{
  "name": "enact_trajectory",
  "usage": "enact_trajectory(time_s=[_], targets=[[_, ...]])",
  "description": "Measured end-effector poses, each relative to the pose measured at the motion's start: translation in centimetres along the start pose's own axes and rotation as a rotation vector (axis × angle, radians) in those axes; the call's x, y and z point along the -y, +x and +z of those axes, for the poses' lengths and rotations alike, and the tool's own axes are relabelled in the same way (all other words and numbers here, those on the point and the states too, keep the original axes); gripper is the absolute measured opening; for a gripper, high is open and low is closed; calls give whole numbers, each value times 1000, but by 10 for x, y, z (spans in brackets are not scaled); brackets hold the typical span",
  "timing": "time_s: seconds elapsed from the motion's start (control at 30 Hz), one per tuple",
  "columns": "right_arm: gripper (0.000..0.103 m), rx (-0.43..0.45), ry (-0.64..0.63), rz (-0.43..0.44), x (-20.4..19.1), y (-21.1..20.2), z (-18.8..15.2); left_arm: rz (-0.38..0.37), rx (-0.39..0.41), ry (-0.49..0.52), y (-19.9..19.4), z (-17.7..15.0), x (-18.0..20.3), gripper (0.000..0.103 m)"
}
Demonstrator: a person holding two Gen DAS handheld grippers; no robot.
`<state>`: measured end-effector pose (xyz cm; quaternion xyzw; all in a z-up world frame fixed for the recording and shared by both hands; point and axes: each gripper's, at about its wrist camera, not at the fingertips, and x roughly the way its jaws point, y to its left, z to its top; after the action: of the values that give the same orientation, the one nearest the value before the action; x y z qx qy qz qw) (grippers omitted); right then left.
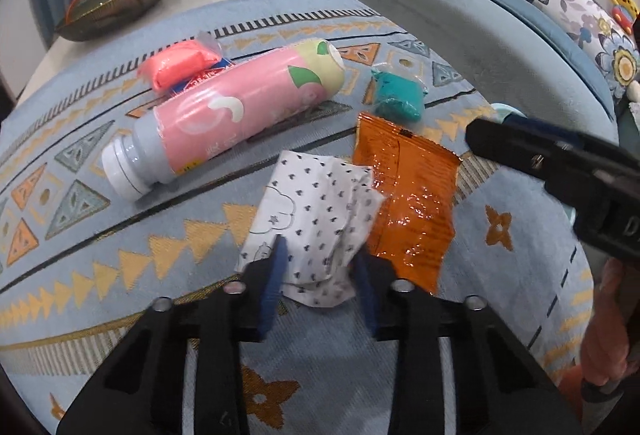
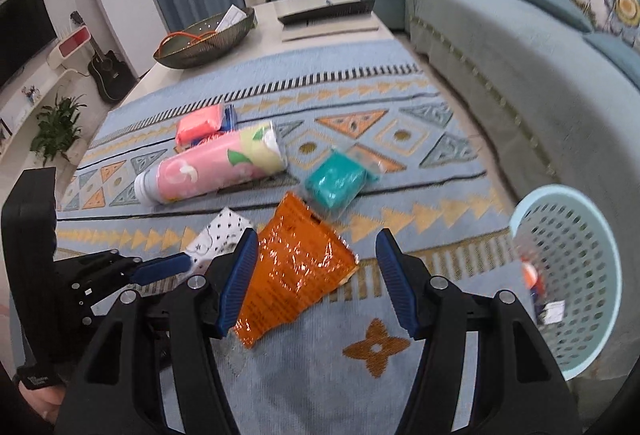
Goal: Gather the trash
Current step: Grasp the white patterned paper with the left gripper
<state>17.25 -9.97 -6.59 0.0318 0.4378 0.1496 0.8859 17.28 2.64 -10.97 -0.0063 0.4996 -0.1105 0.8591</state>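
Left wrist: left gripper [image 1: 320,267] pinches tissue [image 1: 316,211] edge beside wrapper [image 1: 412,203].

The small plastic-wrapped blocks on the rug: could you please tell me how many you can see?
2: a pink block behind the pink bottle, and a teal block beyond the orange wrapper. Others may be hidden.

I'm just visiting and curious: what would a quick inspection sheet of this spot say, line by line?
Surface: patterned blue rug on the floor.
Job's things: spotted white paper, orange wrapper, pink bottle lying on its side, teal packet, coral packet; pale blue basket with some trash inside.
Clutter: nothing seen.
Grippers: left gripper shut on the spotted white paper; right gripper open above the orange wrapper.
Cables: nothing seen.
Surroundings: teal sofa, low table with a dark bowl.
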Motion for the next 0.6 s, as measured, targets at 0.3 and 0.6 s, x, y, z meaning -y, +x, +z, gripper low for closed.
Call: enact_trajectory(time_s=[0.3, 0.6], targets=[[57, -53, 12, 14, 1, 15, -7, -36, 52, -18, -14, 3, 1, 5], [58, -124, 23, 22, -14, 41, -17, -75, 173, -148, -53, 9, -26, 4]])
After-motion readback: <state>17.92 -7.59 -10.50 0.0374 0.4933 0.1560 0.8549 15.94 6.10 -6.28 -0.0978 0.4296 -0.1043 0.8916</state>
